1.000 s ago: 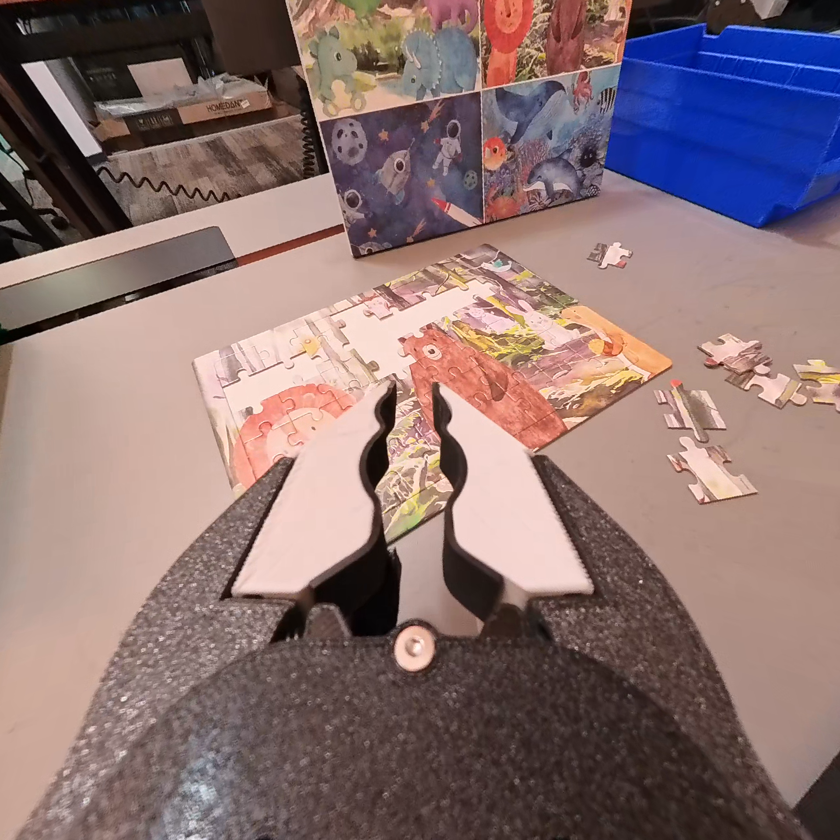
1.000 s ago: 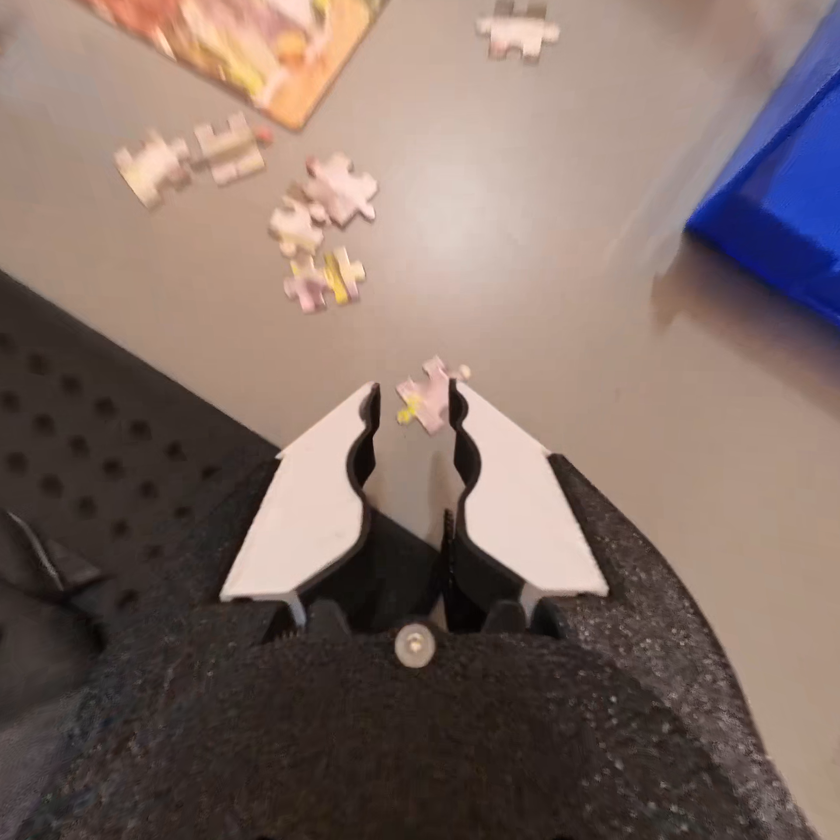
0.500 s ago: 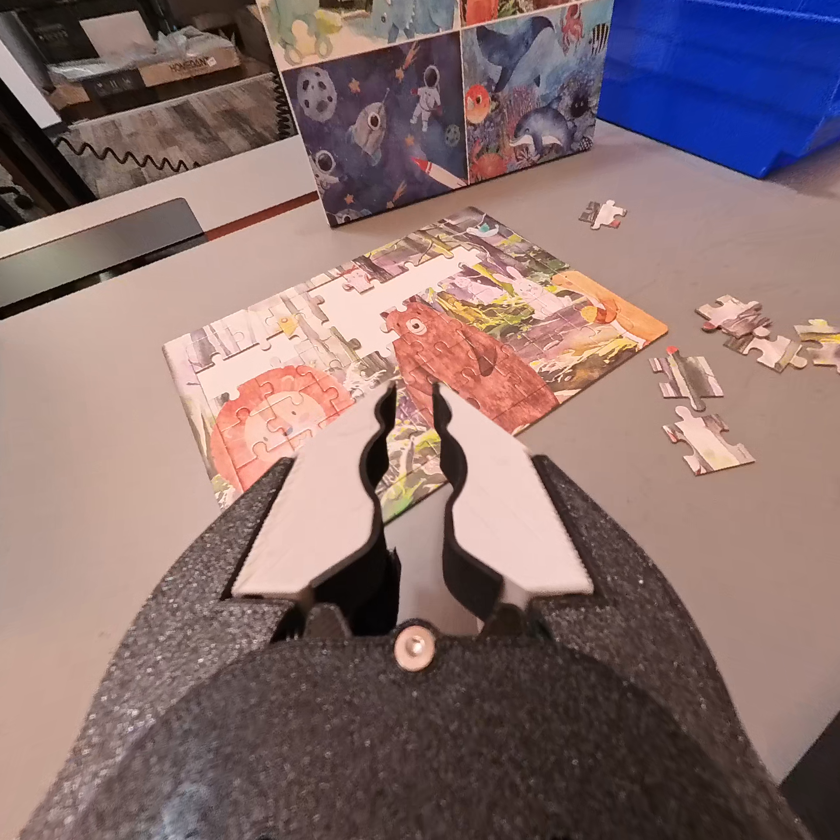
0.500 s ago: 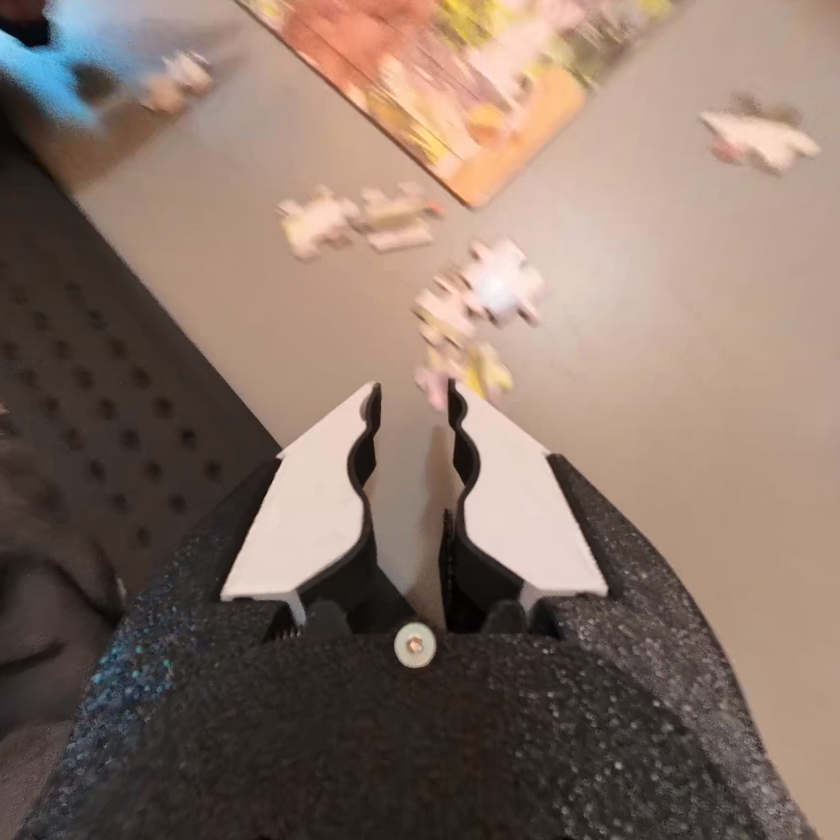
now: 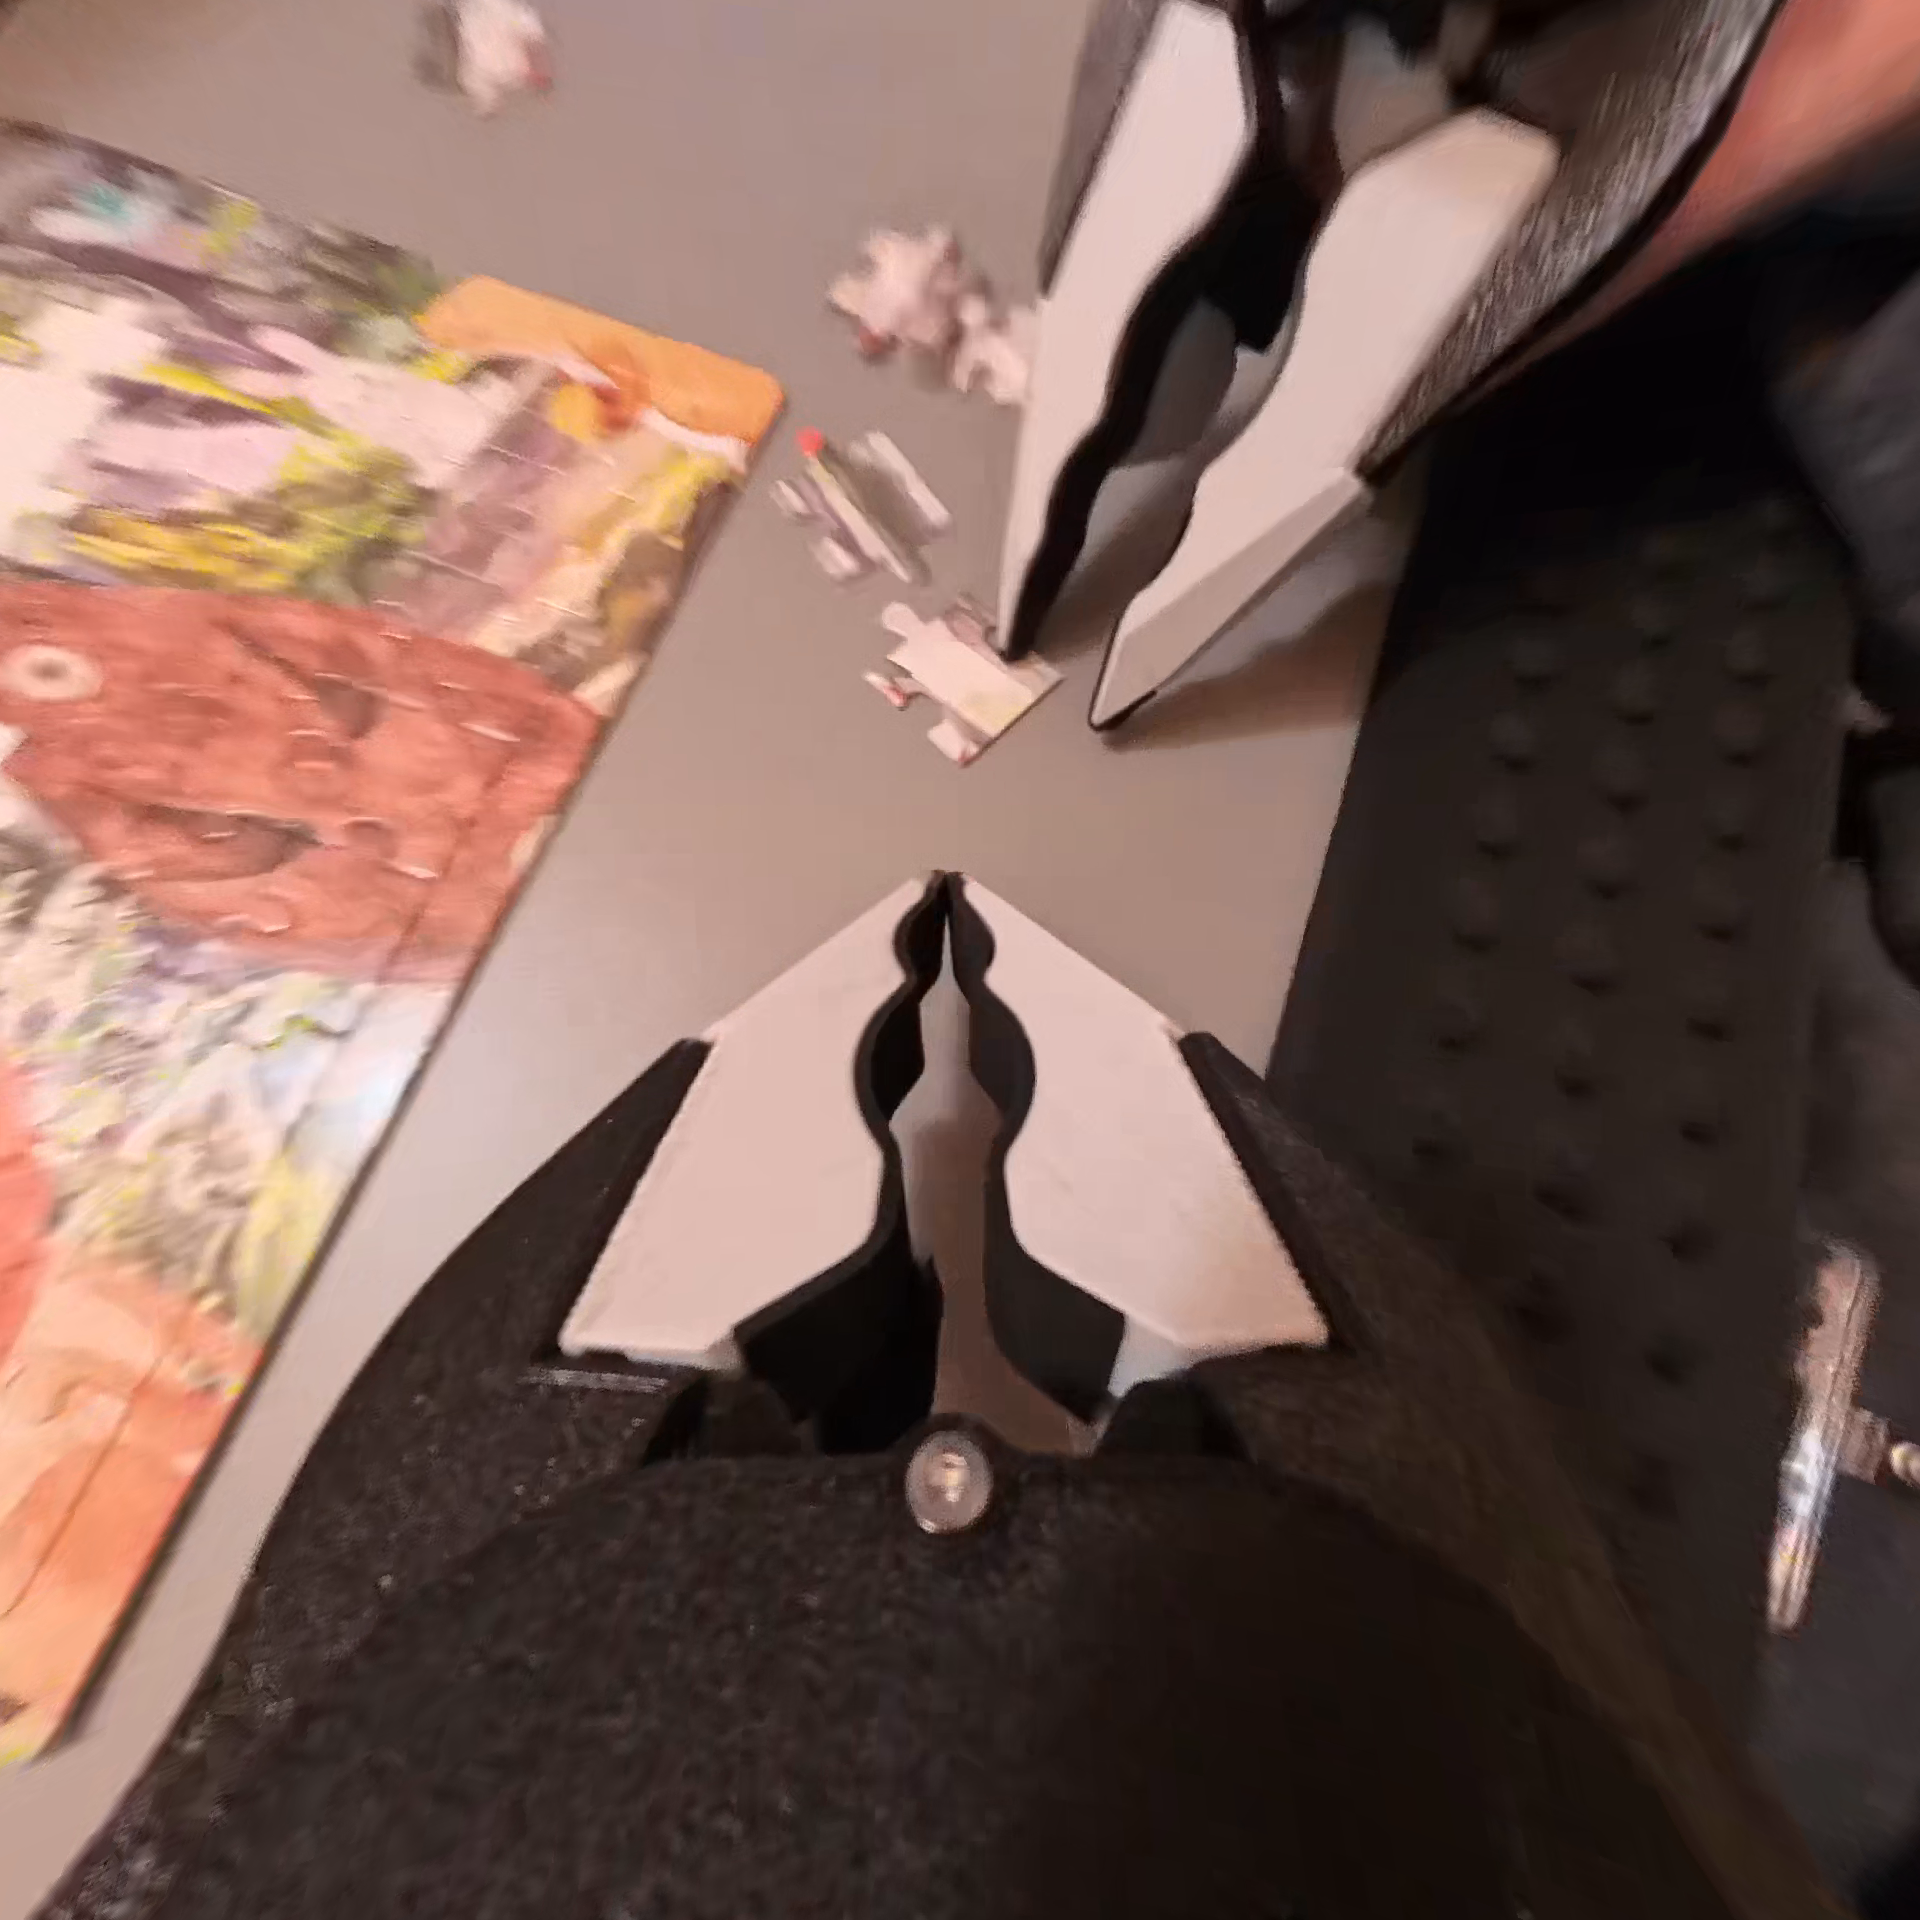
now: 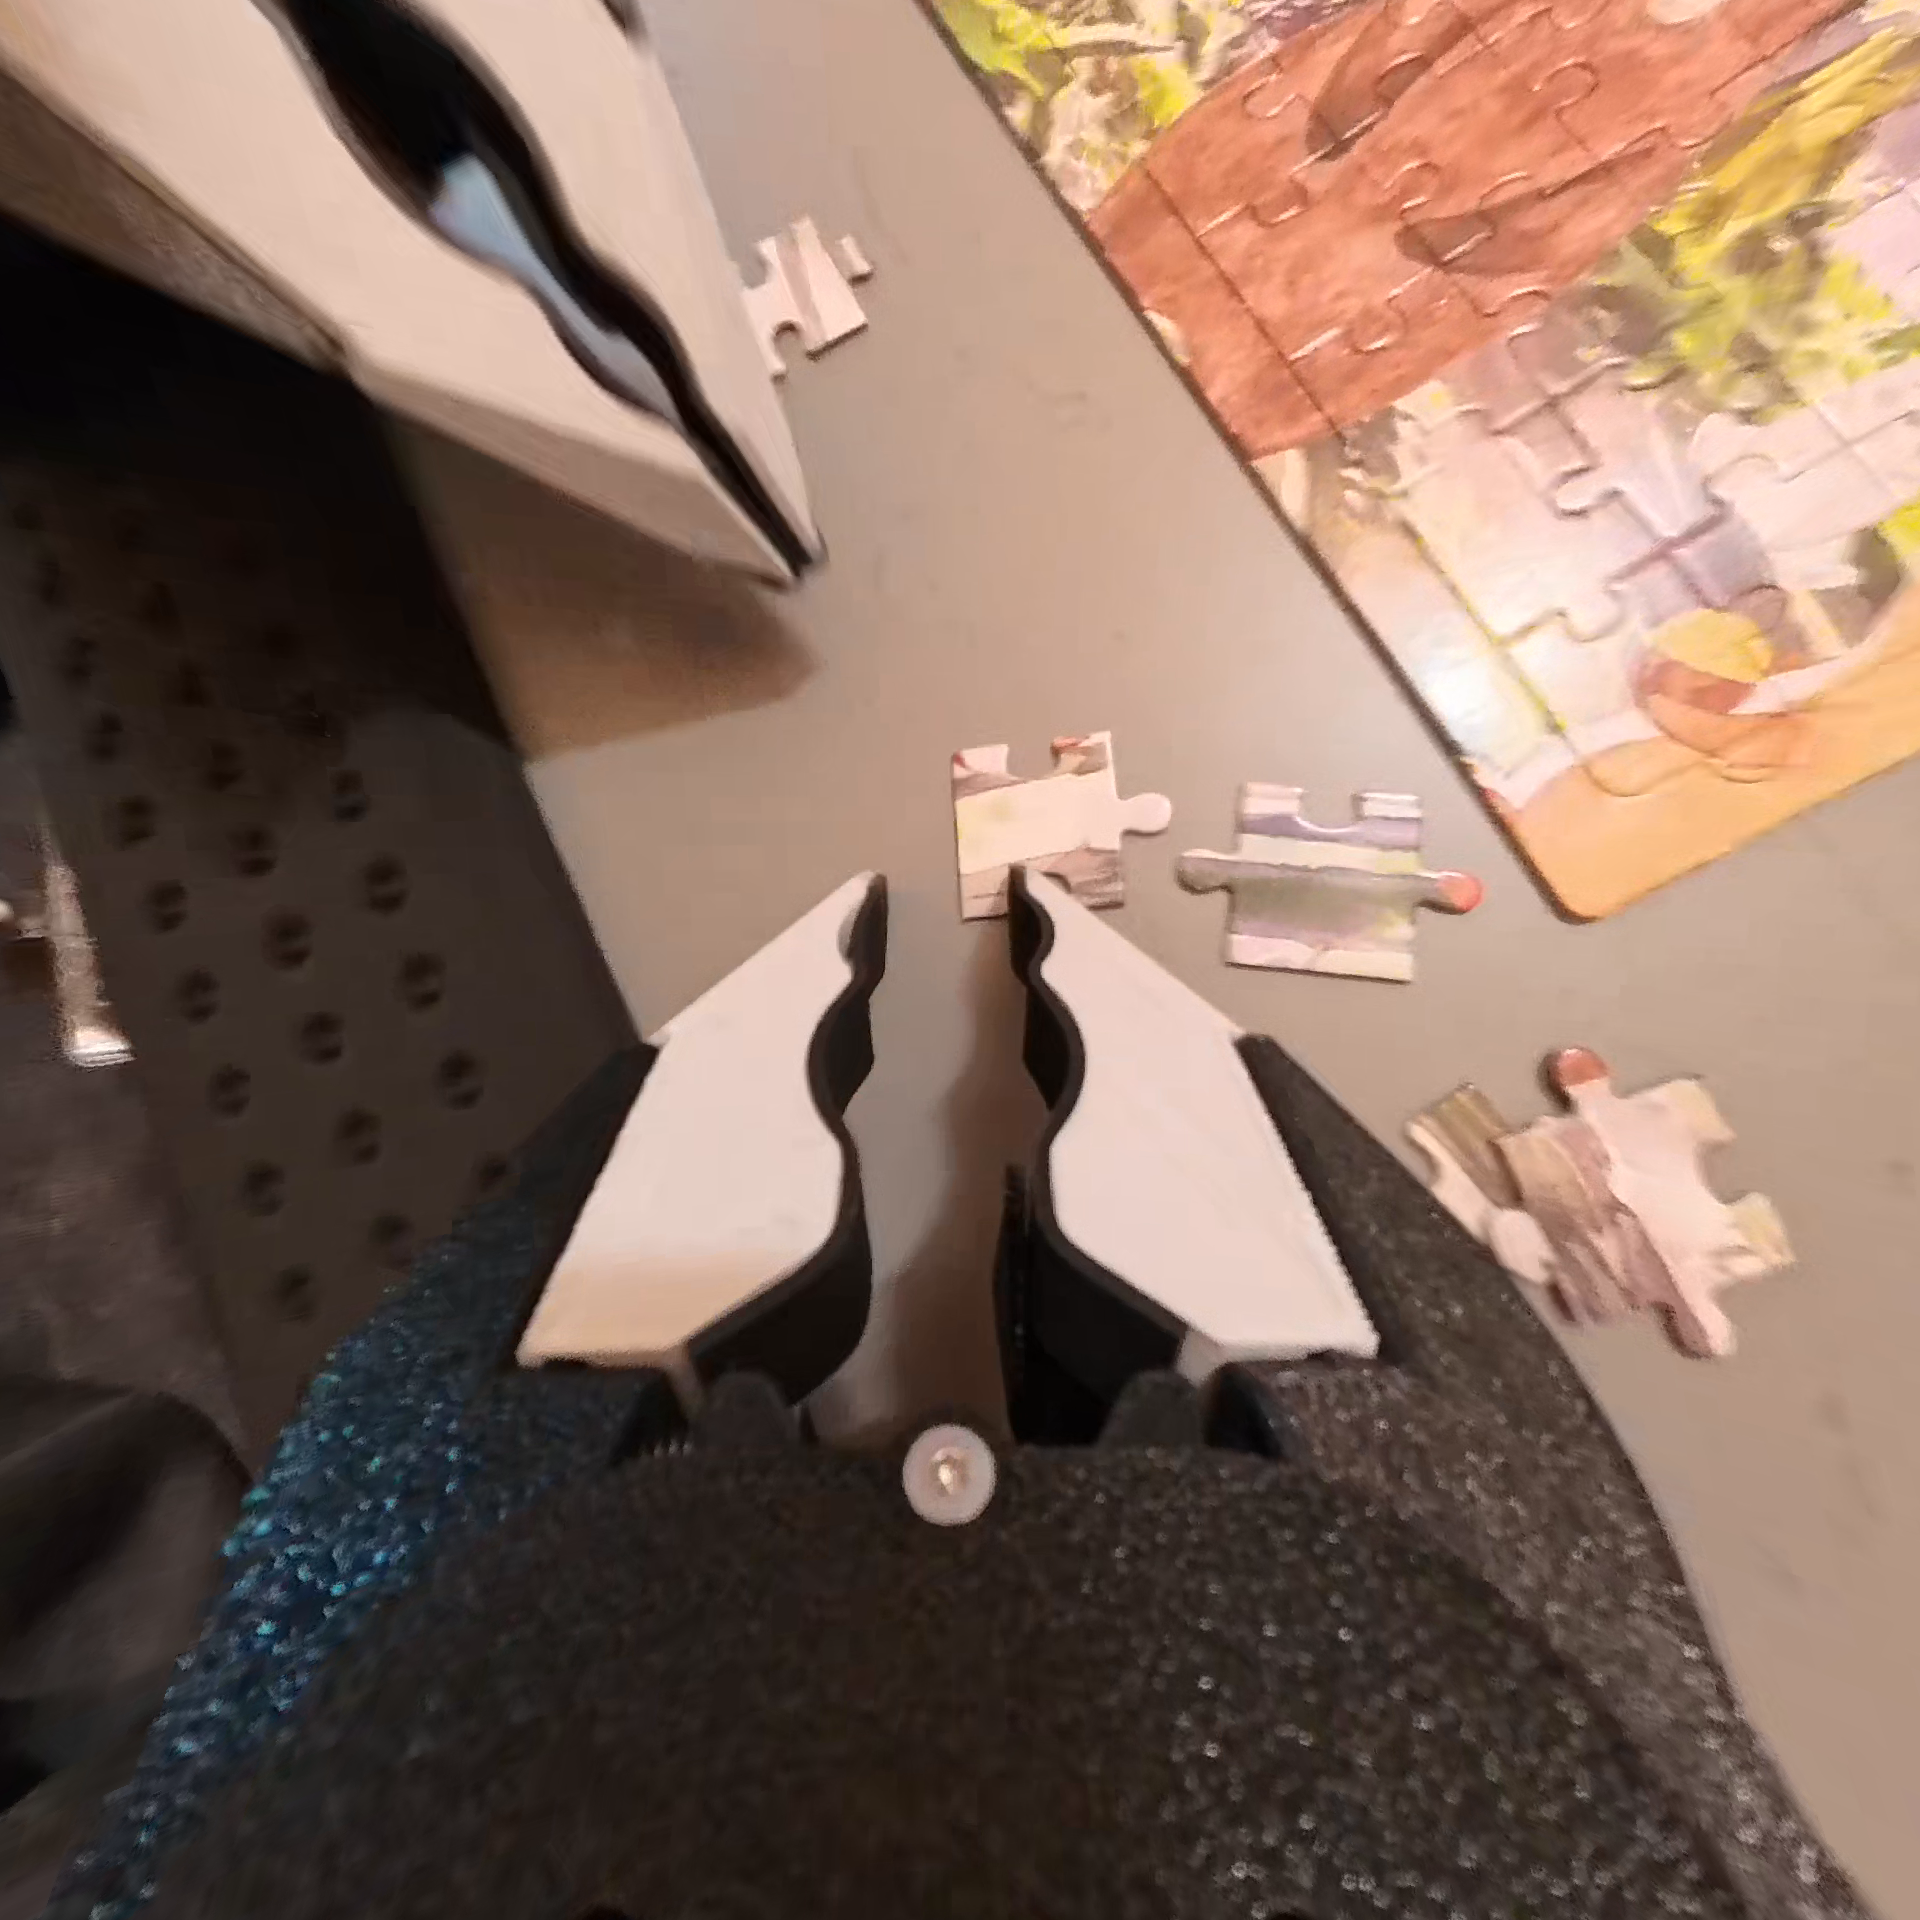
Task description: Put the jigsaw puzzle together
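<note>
Both grippers had descended toward the loose pieces: left gripper [image 5: 943,883] closed, empty; right gripper [image 6: 948,899] parted, one fingertip [image 6: 1023,896] touching a puzzle piece [image 6: 1029,821] right of the assembled puzzle [image 5: 260,644].

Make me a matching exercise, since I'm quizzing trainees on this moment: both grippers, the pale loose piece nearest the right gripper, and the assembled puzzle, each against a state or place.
Things:
1. left gripper
2. right gripper
3. pale loose piece
4. assembled puzzle

States or places:
A. open
B. lying at the right gripper's fingertip
C. shut, holding nothing
D. shows a brown animal

Pairs: 1-C, 2-A, 3-B, 4-D
</note>
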{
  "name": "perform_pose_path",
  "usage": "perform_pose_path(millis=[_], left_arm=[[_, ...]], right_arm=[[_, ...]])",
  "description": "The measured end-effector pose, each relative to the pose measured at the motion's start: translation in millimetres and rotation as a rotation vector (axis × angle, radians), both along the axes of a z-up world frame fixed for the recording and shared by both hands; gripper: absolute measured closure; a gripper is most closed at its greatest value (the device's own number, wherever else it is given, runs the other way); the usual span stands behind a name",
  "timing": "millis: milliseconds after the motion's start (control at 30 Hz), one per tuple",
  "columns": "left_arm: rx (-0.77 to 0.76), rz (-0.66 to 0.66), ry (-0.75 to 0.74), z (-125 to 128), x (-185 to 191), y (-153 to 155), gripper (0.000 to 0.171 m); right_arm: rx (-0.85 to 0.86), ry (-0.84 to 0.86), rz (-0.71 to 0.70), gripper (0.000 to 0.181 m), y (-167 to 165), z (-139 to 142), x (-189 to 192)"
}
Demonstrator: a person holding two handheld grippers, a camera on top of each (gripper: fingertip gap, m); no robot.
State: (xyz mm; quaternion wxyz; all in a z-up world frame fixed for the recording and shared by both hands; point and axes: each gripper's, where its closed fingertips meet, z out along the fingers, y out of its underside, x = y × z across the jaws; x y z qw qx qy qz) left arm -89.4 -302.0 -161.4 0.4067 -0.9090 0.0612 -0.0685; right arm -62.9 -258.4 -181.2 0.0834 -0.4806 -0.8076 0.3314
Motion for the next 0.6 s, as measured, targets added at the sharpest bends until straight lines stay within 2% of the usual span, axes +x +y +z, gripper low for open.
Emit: perform_pose_path(millis=[100, 167, 400, 500, 600], left_arm=[[-0.075, -0.064, 0.029, -21, 16, 2, 0.171], [-0.071, -0.07, 0.019, -21, 20, 5, 0.171], [-0.049, 0.042, 0.064, -22, -2, 13, 0.171], [-0.041, 0.063, 0.099, -21, -8, 10, 0.171], [-0.045, 0.007, 0.034, -17, 4, 1, 0.171]], right_arm=[[-0.034, -0.012, 0.046, 0.159, -22, 0, 1], [-0.032, -0.011, 0.088, 0.159, -34, 0, 1], [-0.053, -0.02, 0.124, 0.155, -55, 1, -1], [-0.025, 0.028, 0.103, 0.156, -43, 12, -1], [-0.009, 0.061, 0.02, 0.156, -14, 16, -3]])
